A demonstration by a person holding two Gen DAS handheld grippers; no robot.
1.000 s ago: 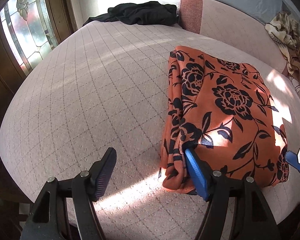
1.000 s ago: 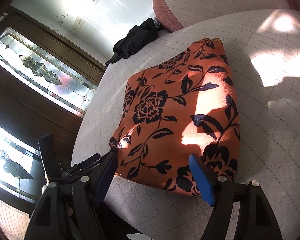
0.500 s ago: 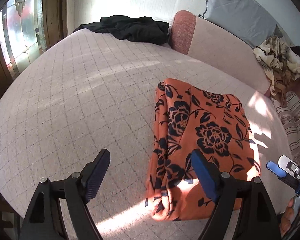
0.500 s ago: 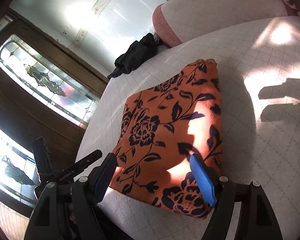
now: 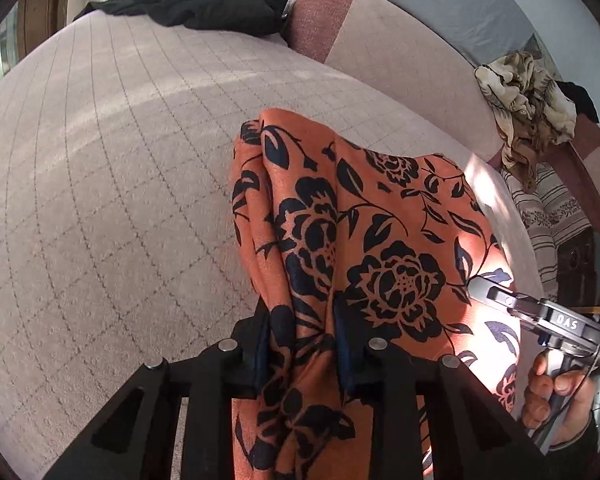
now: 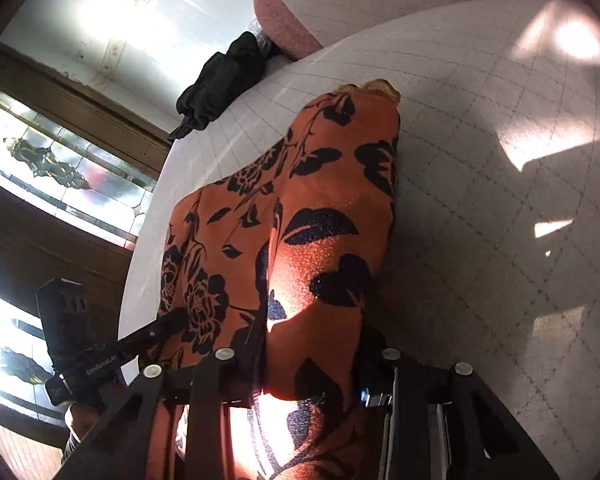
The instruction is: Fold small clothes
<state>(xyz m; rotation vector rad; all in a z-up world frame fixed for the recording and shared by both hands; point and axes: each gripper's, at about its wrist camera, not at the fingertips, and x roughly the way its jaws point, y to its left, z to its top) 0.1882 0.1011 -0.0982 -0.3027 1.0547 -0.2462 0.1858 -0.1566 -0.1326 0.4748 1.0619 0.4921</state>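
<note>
Both grippers pinch the near edge of the orange floral garment on the quilted bed.

The left gripper (image 5: 302, 344) has its fingers pressed onto a bunched fold at the near-left corner of the orange floral garment (image 5: 380, 240); the right gripper (image 6: 312, 360) clamps the garment's near-right corner, its fingers closed on cloth. The garment's near edge rises into both grips while its far end rests on the quilted bed (image 5: 120, 180). Beyond the garment, a black garment (image 5: 204, 2) lies at the bed's far edge beside a pink bolster (image 5: 320, 16). A crumpled patterned cloth (image 5: 528, 100) lies to the garment's far right.
</note>
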